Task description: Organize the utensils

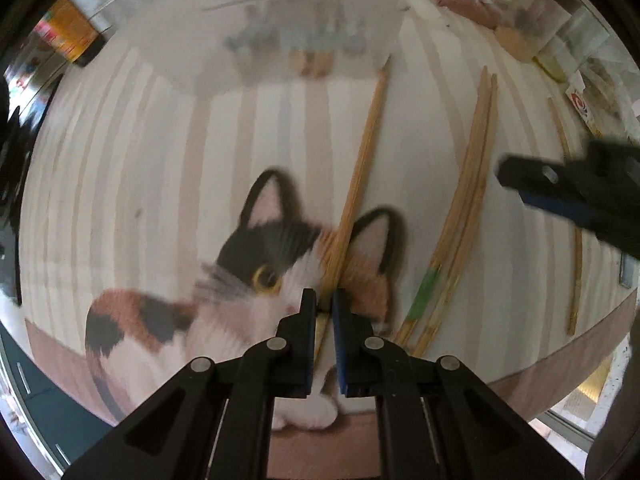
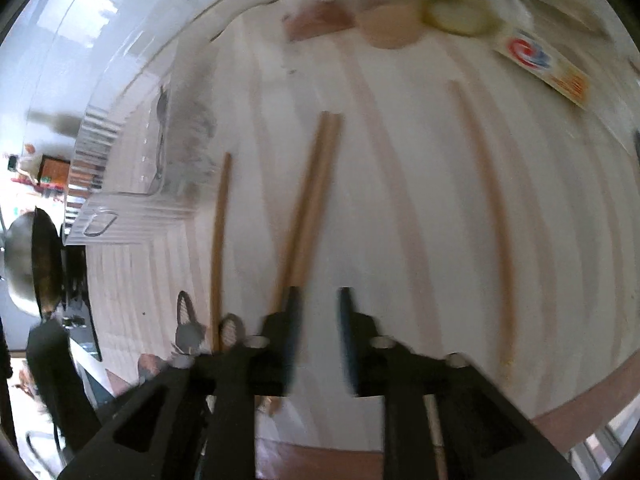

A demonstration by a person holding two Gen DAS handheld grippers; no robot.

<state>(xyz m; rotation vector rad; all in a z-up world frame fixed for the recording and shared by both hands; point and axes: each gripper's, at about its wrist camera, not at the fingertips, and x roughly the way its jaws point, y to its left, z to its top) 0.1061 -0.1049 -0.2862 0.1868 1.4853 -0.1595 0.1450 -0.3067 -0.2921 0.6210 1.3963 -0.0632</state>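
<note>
The left gripper (image 1: 325, 300) is closed down to a narrow slit on the near end of a wooden chopstick (image 1: 362, 168), which runs straight ahead from its fingertips across the striped tablecloth (image 1: 160, 140) and over the printed calico cat (image 1: 224, 276). Just to the right of that gripper lies a bundle of chopsticks (image 1: 466, 208), one with a green band near its near end, and farther right a single chopstick (image 1: 576, 272) lies alone. Ahead of the held chopstick's far tip stands a clear plastic organizer (image 1: 288, 32), blurred. The right gripper (image 2: 318, 300) stands with its jaws apart and nothing between them, hovering over the cloth; a pair of chopsticks (image 2: 312, 200) reaches forward from beside its left finger, another chopstick (image 2: 220, 240) lies farther left, and a lone one (image 2: 492, 216) lies well to its right. A clear container (image 2: 132, 148) sits ahead on the left.
</note>
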